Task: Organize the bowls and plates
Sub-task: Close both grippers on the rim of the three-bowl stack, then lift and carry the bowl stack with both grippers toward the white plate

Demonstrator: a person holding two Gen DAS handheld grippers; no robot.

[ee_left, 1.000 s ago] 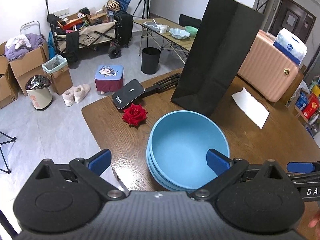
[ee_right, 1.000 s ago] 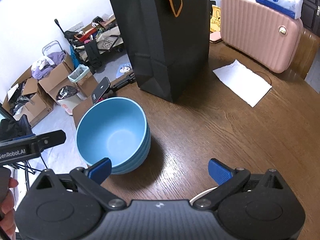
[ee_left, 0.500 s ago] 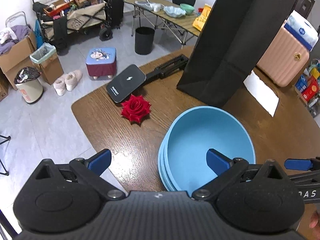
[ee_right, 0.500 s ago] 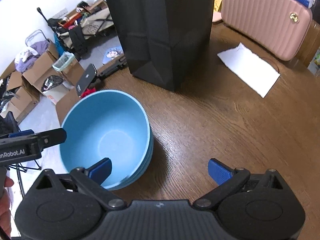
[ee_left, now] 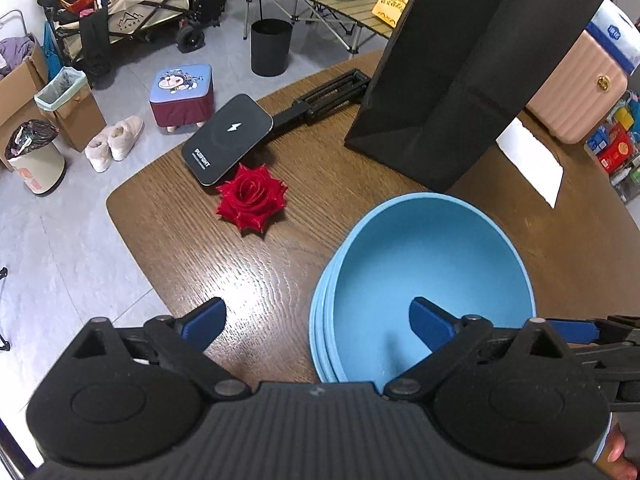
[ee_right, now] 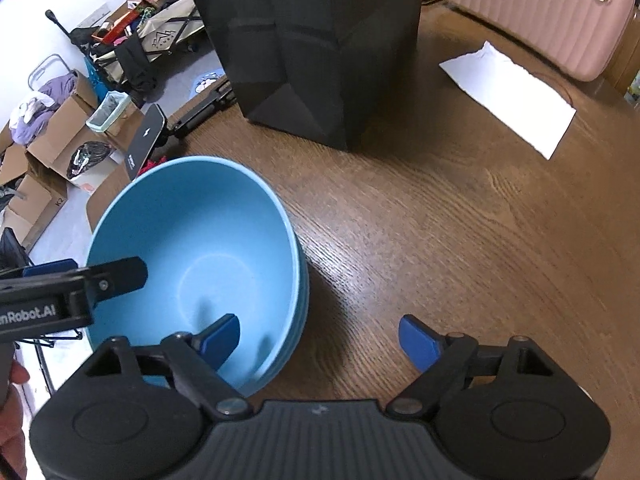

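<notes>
A stack of light blue bowls (ee_left: 424,280) stands on the brown wooden table (ee_left: 240,264); it also shows in the right wrist view (ee_right: 192,248). My left gripper (ee_left: 316,320) is open and straddles the stack's left rim, its right finger inside the top bowl. My right gripper (ee_right: 320,338) is open and straddles the stack's right rim, its left finger inside the top bowl. Neither gripper holds anything.
A tall black paper bag (ee_left: 452,80) stands just behind the bowls. A red rose (ee_left: 252,198) and a black charger pad (ee_left: 228,138) lie at the left. A white paper sheet (ee_right: 508,96) and a pink suitcase (ee_right: 536,8) are at the right.
Both grippers have moved in and down toward the bowl stack. Each now has one finger over the inside of the top bowl.
</notes>
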